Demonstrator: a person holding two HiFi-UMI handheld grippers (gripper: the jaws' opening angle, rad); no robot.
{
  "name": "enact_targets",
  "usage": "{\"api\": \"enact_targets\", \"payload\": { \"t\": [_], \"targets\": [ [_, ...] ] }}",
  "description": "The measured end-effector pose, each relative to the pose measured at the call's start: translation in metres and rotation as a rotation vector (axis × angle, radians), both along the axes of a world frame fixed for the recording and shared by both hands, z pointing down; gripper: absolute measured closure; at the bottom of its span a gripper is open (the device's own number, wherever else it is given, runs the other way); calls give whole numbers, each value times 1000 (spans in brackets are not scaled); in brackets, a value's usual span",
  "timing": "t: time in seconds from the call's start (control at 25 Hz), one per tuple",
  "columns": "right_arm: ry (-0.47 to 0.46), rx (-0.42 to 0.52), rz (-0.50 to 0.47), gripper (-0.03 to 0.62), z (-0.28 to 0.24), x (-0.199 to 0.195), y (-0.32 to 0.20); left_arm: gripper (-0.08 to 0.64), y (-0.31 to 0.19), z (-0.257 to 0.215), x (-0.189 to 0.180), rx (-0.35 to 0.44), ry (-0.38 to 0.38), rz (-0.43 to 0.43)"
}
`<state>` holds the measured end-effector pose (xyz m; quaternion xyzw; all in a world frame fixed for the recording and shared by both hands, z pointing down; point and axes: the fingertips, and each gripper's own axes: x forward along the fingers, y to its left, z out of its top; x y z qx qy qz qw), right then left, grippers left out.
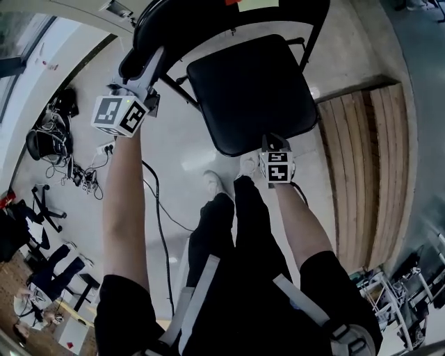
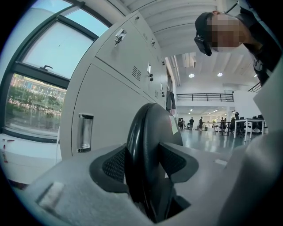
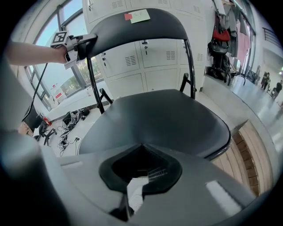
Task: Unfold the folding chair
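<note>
The black folding chair stands opened out, its seat (image 1: 250, 90) (image 3: 159, 119) lying flat. My left gripper (image 1: 141, 67) (image 2: 143, 164) is shut on the left end of the curved backrest (image 1: 208, 17) (image 2: 148, 141), whose rim fills the gap between the pads. From the right gripper view that gripper (image 3: 82, 43) shows on the backrest (image 3: 137, 24). My right gripper (image 1: 275, 144) (image 3: 141, 173) is shut with nothing in it, pointing steeply down at the seat's front edge.
Grey lockers (image 2: 110, 92) (image 3: 146, 57) stand behind the chair. A wooden platform (image 1: 365, 174) lies to the right. Cables and gear (image 1: 62, 146) litter the floor at the left. The person's legs and shoes (image 1: 215, 184) are just in front of the seat.
</note>
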<state>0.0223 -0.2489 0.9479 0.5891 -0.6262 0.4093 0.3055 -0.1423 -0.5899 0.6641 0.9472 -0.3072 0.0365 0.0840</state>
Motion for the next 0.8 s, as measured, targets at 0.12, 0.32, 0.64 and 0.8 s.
{"api": "enact_targets", "payload": {
  "t": [0.12, 0.32, 0.64, 0.8],
  "targets": [
    [-4, -65, -24, 583, 11, -5, 8, 331, -5, 10, -2, -40, -11, 3],
    [-9, -159, -41, 583, 22, -18, 10, 331, -17, 22, -6, -70, -3, 9],
    [21, -267, 25, 583, 44, -20, 18, 333, -26, 38, -6, -112, 20, 31],
    [29, -299, 34, 583, 51, -22, 21, 333, -31, 46, -7, -127, 33, 31]
  ]
}}
